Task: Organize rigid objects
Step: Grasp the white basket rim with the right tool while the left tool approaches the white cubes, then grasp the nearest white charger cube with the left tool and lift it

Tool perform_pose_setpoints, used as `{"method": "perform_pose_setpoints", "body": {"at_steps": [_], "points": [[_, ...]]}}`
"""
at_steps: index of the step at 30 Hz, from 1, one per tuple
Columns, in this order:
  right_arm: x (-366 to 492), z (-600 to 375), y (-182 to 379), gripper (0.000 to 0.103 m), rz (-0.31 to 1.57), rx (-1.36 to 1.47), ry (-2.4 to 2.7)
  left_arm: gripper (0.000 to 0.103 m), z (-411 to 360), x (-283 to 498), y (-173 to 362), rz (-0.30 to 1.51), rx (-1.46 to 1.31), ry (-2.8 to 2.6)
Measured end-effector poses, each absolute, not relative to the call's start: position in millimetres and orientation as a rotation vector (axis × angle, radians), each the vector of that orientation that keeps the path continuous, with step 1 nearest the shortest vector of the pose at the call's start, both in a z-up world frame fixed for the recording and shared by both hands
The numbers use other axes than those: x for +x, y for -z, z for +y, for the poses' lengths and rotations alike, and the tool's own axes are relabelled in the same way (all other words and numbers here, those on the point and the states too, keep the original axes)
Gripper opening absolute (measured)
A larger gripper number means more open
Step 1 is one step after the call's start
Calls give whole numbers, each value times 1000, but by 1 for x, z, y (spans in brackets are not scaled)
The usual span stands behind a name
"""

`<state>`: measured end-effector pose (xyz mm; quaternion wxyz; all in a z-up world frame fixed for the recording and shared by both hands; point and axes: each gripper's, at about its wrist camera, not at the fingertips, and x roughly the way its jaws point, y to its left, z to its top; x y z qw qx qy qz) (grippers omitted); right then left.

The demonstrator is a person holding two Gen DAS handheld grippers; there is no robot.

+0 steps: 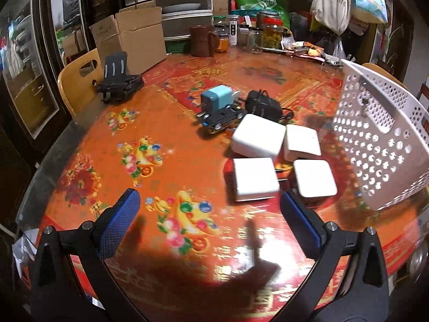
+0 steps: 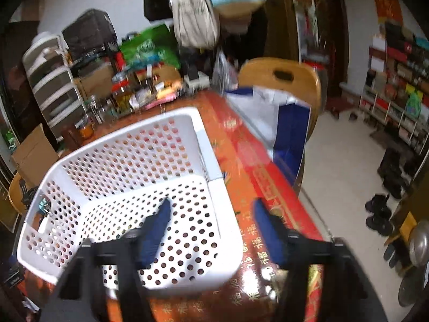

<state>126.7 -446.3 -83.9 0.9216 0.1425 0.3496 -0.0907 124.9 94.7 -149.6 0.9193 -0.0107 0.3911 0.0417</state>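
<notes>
Several white charger blocks (image 1: pixel 257 136) lie grouped on the red patterned table (image 1: pixel 120 134). Behind them a light-blue plug (image 1: pixel 217 98) rests on a small black board (image 1: pixel 219 119), beside a black adapter (image 1: pixel 261 104) with its cord. My left gripper (image 1: pixel 209 196) hangs open above the table, just in front of the nearest white block (image 1: pixel 254 178), with nothing between its fingers. A white perforated basket (image 1: pixel 375 147) stands at the right. My right gripper (image 2: pixel 211 204) straddles the near corner wall of the basket (image 2: pixel 128 155), one finger inside and one outside, with gaps showing on both sides.
A black folding stand (image 1: pixel 118 86) sits at the far left by a wooden chair (image 1: pixel 77 80). Cardboard boxes (image 1: pixel 134 37), a brown mug (image 1: pixel 201 40) and glass jars (image 1: pixel 270 32) crowd the back edge. A blue-and-white bag (image 2: pixel 284 123) leans against another chair (image 2: pixel 281 75) at the right.
</notes>
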Motion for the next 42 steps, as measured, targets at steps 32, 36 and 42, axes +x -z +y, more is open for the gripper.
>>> {"method": "perform_pose_setpoints", "body": {"at_steps": [32,36,42], "points": [[140,-432,92,19,748,265,195,54,57,186,183,927,53,26],[140,-433,91,19,747,263,196,54,63,177,176,878,63,-4],[143,-434,91,19,751,253,199,54,79,172,149,794,110,-111]]}}
